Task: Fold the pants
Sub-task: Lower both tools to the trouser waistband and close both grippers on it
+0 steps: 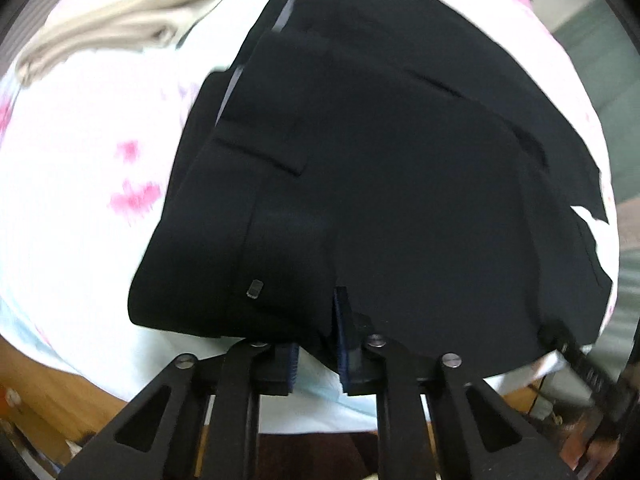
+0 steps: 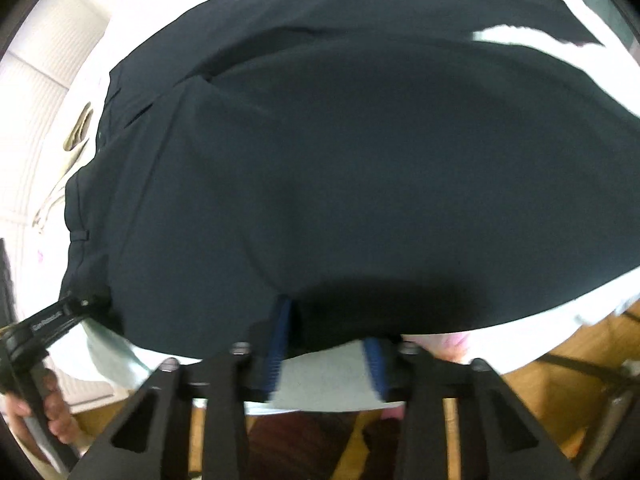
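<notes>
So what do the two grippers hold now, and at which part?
Neither clearly holds anything. The left gripper and right gripper both stand open at the near edge of the dark pants, fingers not closed on it.

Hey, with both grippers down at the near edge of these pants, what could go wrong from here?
1. Both grippers look open, the left gripper and right gripper sitting at the near hem of the pants. Closing could pinch the sheet underneath too.
2. The pants already lie in layers; grabbing only the top one could undo the fold.
3. The beige cloth lies close beyond the waistband and could get caught if the pants slide.
</notes>
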A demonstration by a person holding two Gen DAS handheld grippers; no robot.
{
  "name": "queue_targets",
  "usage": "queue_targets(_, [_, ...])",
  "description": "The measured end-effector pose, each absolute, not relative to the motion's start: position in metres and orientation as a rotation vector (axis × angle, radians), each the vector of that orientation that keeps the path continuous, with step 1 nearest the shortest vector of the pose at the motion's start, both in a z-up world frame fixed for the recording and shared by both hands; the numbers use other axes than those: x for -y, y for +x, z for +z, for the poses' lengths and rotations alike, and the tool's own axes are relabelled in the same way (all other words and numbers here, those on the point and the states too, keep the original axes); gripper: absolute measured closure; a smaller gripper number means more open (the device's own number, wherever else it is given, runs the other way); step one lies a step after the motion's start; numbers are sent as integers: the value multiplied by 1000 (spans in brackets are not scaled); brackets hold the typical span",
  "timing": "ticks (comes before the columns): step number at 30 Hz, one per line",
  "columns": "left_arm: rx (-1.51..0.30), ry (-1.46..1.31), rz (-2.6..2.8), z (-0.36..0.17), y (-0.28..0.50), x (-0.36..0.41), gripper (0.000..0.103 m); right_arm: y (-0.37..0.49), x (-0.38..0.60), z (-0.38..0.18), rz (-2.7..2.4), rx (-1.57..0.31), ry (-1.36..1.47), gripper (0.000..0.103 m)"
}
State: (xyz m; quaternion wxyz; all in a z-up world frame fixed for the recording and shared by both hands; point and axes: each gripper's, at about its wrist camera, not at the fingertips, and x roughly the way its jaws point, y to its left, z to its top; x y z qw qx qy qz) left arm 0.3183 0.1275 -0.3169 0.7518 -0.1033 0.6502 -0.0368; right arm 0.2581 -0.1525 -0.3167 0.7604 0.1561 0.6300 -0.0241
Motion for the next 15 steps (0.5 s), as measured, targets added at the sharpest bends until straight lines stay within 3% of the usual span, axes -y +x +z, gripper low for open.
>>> queue_targets(4, [-1381,-222,-147,-280,328,-127,90,272,164,-274,-72,-1328,308,89])
queue_targets(15, [-1099,-140,-167,-148,434,-99,91,343,192,-155,-80,-1066,256,91])
